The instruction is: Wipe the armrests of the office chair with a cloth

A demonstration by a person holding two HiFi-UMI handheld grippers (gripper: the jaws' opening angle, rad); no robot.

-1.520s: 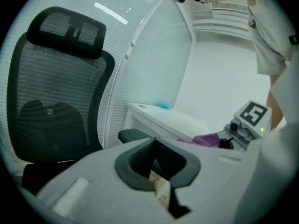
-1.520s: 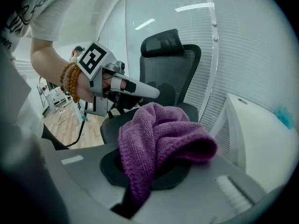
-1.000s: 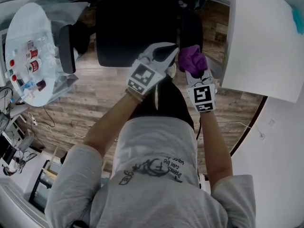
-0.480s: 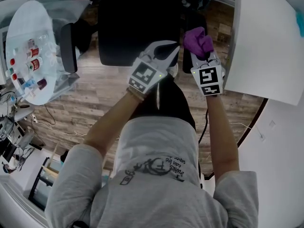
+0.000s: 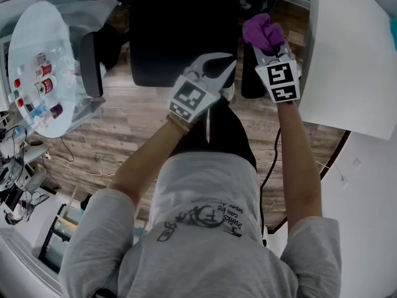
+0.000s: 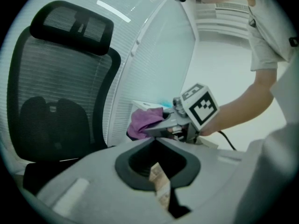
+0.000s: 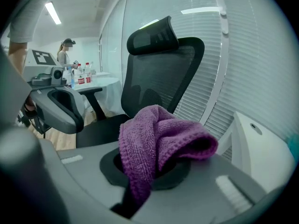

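Observation:
In the head view, the black office chair [image 5: 177, 33] stands in front of me. Its right armrest [image 5: 249, 82] runs under my right gripper [image 5: 268, 45]. That gripper is shut on a bunched purple cloth [image 5: 262, 31], which sits over the far part of the armrest. In the right gripper view the purple cloth [image 7: 159, 136] fills the jaws and hides the fingertips. My left gripper [image 5: 228, 62] hovers shut and empty by the seat's front edge, just left of that armrest. The left armrest [image 5: 90, 64] is apart from both grippers.
A round glass table [image 5: 28, 36] with several small bottles stands at the left. A white desk [image 5: 347, 54] lies close on the right of the chair. Wood floor shows below the seat. A person [image 7: 65, 52] stands far off behind the table.
My right gripper has slid the purple cloth forward along the right armrest, toward the chair's back. The left gripper has stayed put.

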